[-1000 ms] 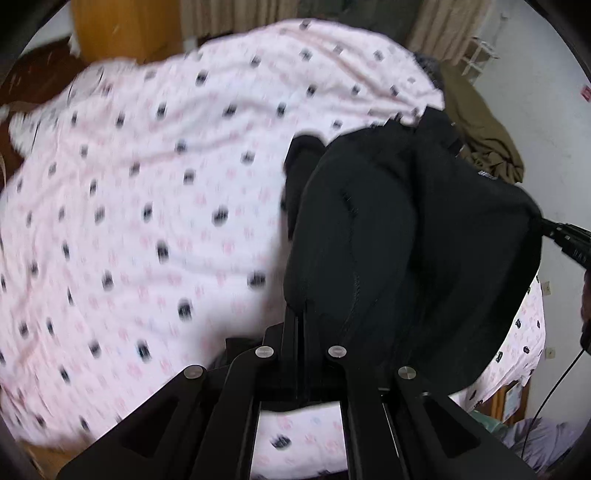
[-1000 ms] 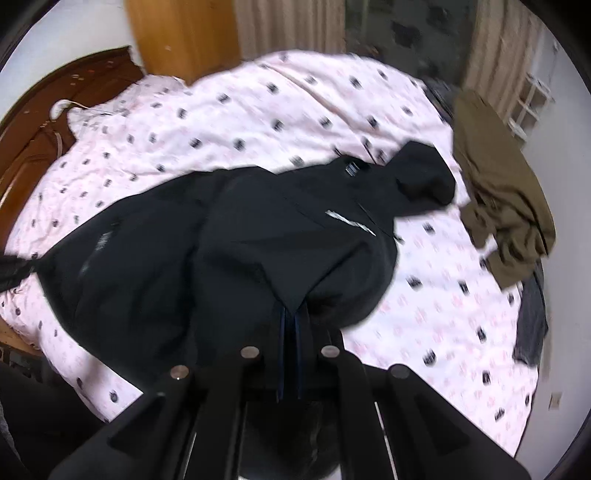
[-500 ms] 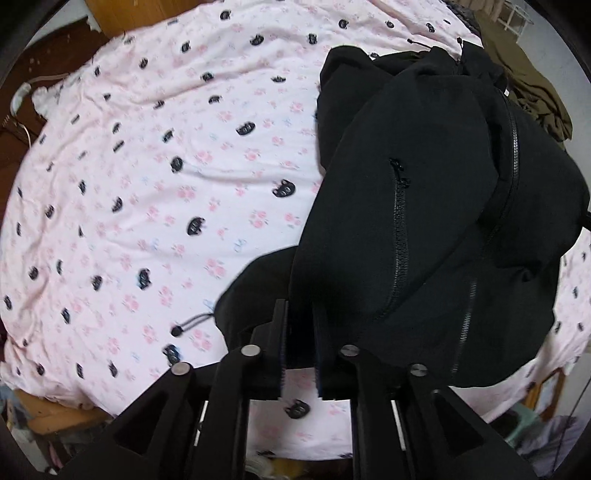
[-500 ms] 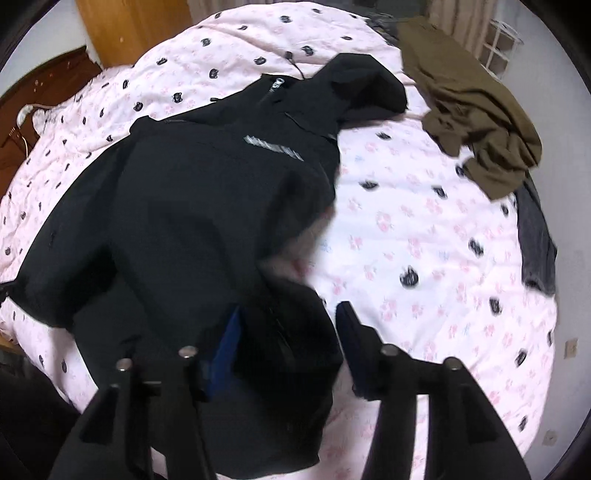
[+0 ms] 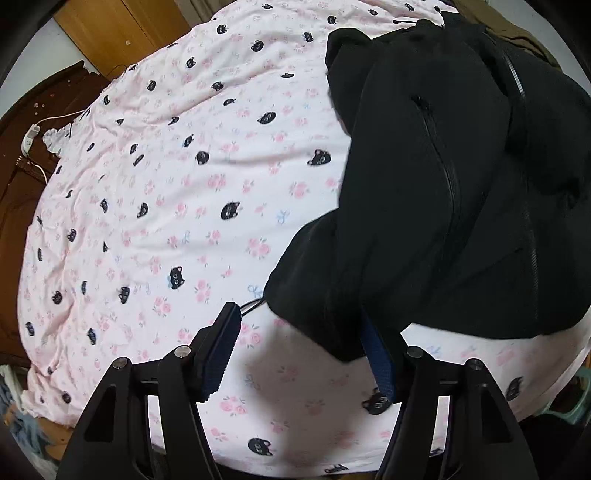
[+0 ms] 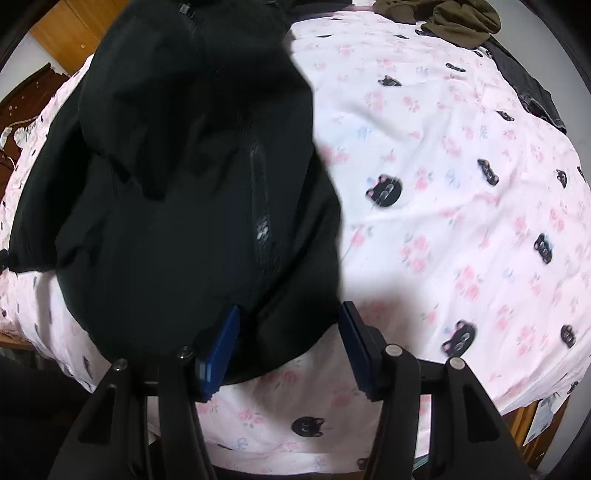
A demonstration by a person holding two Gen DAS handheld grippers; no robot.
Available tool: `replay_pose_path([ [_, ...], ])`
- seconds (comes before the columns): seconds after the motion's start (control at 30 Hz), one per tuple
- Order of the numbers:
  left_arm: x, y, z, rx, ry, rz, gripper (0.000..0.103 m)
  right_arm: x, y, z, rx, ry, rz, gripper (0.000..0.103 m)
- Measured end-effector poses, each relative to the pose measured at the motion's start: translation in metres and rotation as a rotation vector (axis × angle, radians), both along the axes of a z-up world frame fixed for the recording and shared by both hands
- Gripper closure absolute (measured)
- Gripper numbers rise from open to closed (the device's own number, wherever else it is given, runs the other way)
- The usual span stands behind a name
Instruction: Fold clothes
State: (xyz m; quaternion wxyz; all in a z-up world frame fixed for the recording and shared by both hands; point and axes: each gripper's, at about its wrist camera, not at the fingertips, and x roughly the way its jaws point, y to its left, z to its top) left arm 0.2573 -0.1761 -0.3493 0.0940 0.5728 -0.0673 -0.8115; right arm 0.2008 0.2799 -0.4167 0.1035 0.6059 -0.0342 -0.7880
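1. Left wrist view: the left gripper (image 5: 299, 332) hangs over the bed with its fingers (image 5: 221, 343) spread wide, holding nothing; the black zip-up jacket (image 5: 443, 192) lies on the pink cat-print bedsheet (image 5: 166, 192), its lower hem draped over the tip of the right-hand finger.
2. A drawstring cord (image 5: 251, 306) pokes out from under the jacket's edge, near the left-hand finger.
3. Right wrist view: the right gripper (image 6: 288, 332) is also wide open and grips nothing; the jacket's (image 6: 177, 177) hem lies between its blue-padded fingers (image 6: 354, 343).
4. An olive-green garment (image 6: 454, 18) and a dark grey garment (image 6: 528, 81) lie at the bed's far edge, well apart from the jacket.
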Motion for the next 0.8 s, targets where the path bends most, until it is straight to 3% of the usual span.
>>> replay_pose_path([
  [0.07,0.001,-0.002,-0.008,0.016,0.018,-0.021,0.041,0.004,-0.006,-0.005,0.014,0.011,-0.051,0.045],
  [0.23,-0.002,0.007,-0.035,0.006,0.010,-0.111,0.041,0.012,-0.021,-0.008,0.017,0.018,-0.056,0.044],
  [0.3,0.001,0.012,-0.039,0.015,0.010,-0.126,0.041,0.015,-0.026,-0.010,0.061,0.025,-0.045,0.044],
  [0.47,0.011,0.022,-0.048,0.033,0.013,-0.161,0.041,0.024,-0.016,-0.009,0.087,0.045,-0.138,0.046],
  [0.57,0.017,0.025,-0.048,0.005,0.032,-0.186,0.041,0.026,-0.011,-0.010,0.093,0.050,-0.179,0.046],
  [0.73,0.011,0.027,-0.054,-0.071,0.044,-0.254,0.041,0.006,-0.018,-0.013,-0.035,0.013,-0.189,0.045],
  [0.8,0.006,0.030,-0.063,-0.103,0.035,-0.287,0.040,-0.003,-0.025,-0.018,-0.022,-0.003,-0.168,0.058],
])
